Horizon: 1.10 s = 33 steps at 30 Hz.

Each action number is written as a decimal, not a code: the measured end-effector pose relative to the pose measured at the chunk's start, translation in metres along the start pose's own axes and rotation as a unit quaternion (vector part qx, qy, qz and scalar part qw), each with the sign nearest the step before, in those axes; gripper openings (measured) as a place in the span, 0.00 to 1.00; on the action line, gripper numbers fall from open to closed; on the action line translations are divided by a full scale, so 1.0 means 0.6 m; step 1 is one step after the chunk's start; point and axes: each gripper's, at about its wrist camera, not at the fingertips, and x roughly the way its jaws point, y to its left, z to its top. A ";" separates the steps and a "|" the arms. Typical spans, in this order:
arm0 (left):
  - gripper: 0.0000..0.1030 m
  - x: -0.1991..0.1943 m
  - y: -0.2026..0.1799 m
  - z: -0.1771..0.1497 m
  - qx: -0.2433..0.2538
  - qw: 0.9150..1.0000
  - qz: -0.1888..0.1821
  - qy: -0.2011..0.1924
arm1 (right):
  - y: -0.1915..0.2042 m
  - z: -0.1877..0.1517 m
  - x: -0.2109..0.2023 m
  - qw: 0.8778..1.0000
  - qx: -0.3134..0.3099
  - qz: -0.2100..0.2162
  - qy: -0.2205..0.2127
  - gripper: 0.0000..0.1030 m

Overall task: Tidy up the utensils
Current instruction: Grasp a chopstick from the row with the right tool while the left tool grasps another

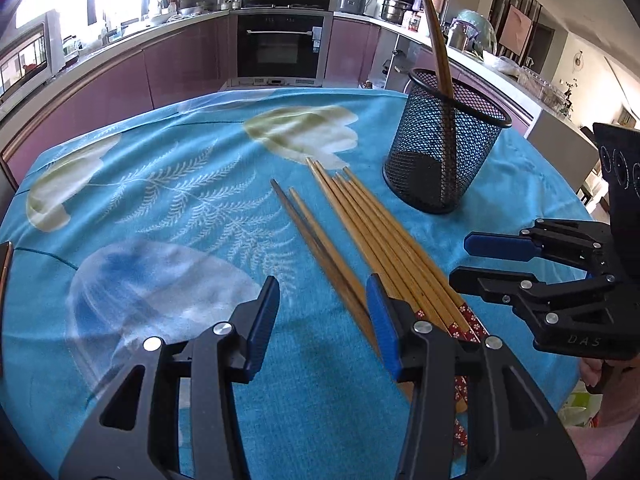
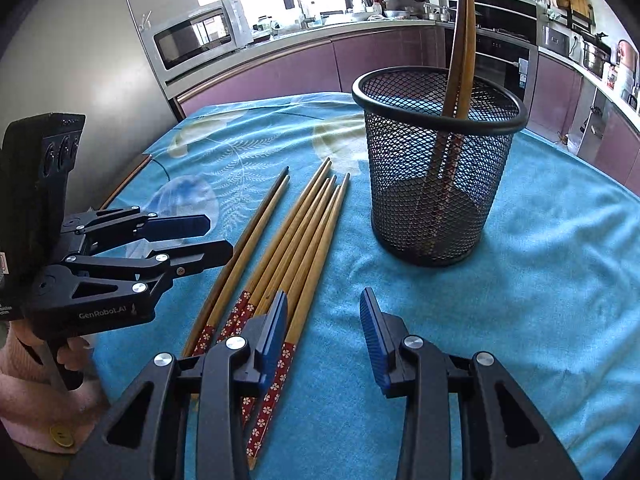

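Observation:
Several light wooden chopsticks (image 1: pixel 380 236) with red flowered ends lie side by side on the blue cloth, also in the right wrist view (image 2: pixel 304 240). A darker pair (image 1: pixel 316 240) lies just left of them (image 2: pixel 248 232). Behind stands a black mesh cup (image 1: pixel 440 152) (image 2: pixel 436 184) with two chopsticks upright in it (image 1: pixel 438 40) (image 2: pixel 462 40). My left gripper (image 1: pixel 322 320) (image 2: pixel 218 236) is open over the near ends of the dark pair, its pads pressing on nothing. My right gripper (image 2: pixel 324 328) (image 1: pixel 464 260) is open, its left finger above the flowered ends, bare cloth between the fingers.
The blue flower-print cloth (image 1: pixel 160 200) covers a round table whose edge drops off on all sides. Purple kitchen cabinets, an oven (image 1: pixel 280 44) and a microwave (image 2: pixel 192 36) stand beyond it. A hand in a pink sleeve (image 2: pixel 24 380) holds the left gripper.

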 end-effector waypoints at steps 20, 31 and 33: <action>0.29 0.013 0.009 -0.010 0.008 1.000 -0.019 0.011 | 0.006 0.005 0.025 0.999 -0.008 -0.028 0.012 0.34; 0.30 0.016 0.027 -0.007 -0.005 1.000 -0.024 0.018 | 0.010 0.013 0.035 0.998 -0.022 -0.051 0.017 0.30; 0.30 0.019 0.029 -0.003 -0.007 1.000 -0.023 0.019 | 0.013 0.018 0.041 0.998 -0.027 -0.055 0.018 0.29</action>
